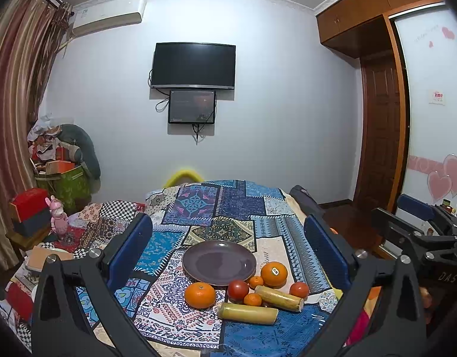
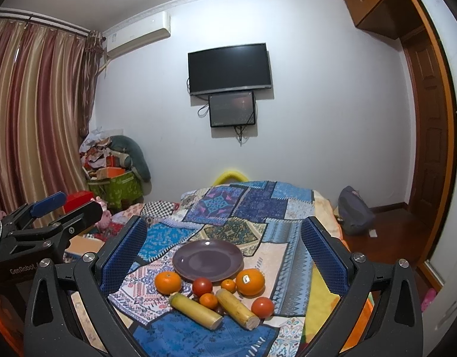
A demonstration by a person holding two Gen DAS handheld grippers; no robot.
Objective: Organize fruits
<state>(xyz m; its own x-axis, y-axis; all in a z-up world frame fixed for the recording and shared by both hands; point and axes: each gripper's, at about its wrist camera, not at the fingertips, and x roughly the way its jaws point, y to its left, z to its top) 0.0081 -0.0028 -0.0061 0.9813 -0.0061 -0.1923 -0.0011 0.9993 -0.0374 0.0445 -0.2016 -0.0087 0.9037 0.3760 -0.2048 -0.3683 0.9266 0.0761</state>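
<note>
Fruits [image 2: 210, 294] beside plate [image 2: 207, 260], plate bare

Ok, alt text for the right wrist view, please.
An empty purple plate sits on a patchwork cloth, with oranges, tomatoes and two yellow-green stalk pieces clustered just in front of it. The open right gripper frames them, holding nothing.

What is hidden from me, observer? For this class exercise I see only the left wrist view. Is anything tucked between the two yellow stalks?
Observer: Yes. The right wrist view shows a small dark fruit wedged between the left stalk and the right stalk, just below a small orange.
Operator: I see the right gripper only side-on. Is it open?
Observer: Yes, the right gripper has its fingers spread wide, with nothing held between them.
</note>
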